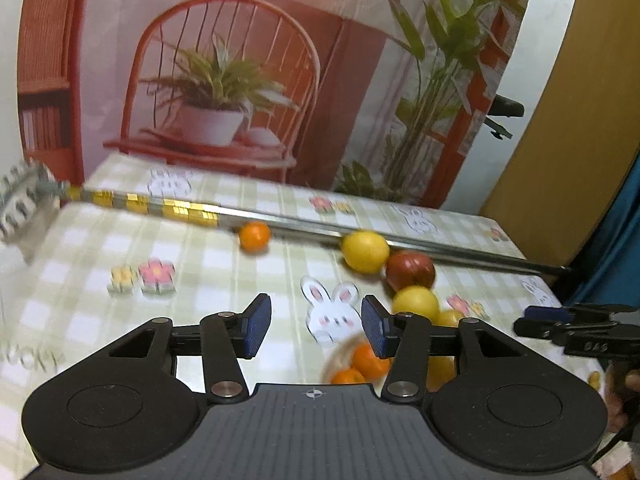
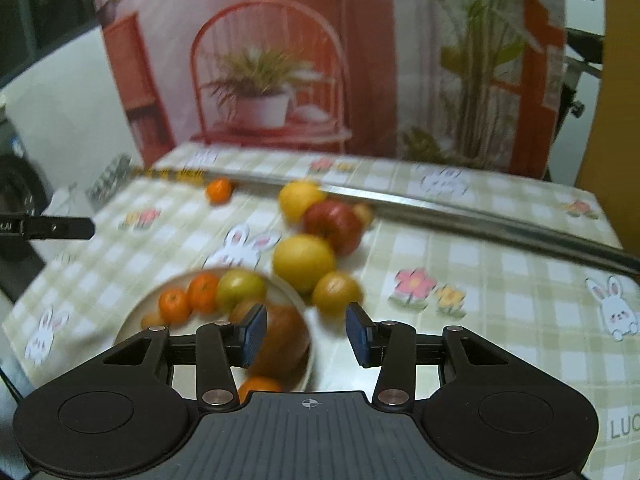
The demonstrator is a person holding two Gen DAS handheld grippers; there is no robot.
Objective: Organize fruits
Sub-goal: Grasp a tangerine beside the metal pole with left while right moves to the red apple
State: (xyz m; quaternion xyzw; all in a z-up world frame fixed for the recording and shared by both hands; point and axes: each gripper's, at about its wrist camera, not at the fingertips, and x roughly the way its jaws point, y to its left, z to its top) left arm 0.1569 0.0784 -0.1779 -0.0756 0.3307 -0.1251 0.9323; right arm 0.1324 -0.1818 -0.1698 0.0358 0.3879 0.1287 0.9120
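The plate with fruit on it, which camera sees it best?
The right wrist camera: nearly the whole plate shows, though blurred. The left wrist camera catches only a sliver of the plate behind its gripper.

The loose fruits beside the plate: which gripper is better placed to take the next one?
Probably the right gripper. It is open, above the plate edge, with the yellow fruit just ahead of its fingers. The left gripper, also open, points at bare cloth, fruits off to its right.

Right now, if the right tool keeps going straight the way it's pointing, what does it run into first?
Probably the fruit in the bowl: the open right tool hangs over its right rim, nearest the big reddish fruit beside the left finger. Blur hides the depth, so it may meet the rim first.
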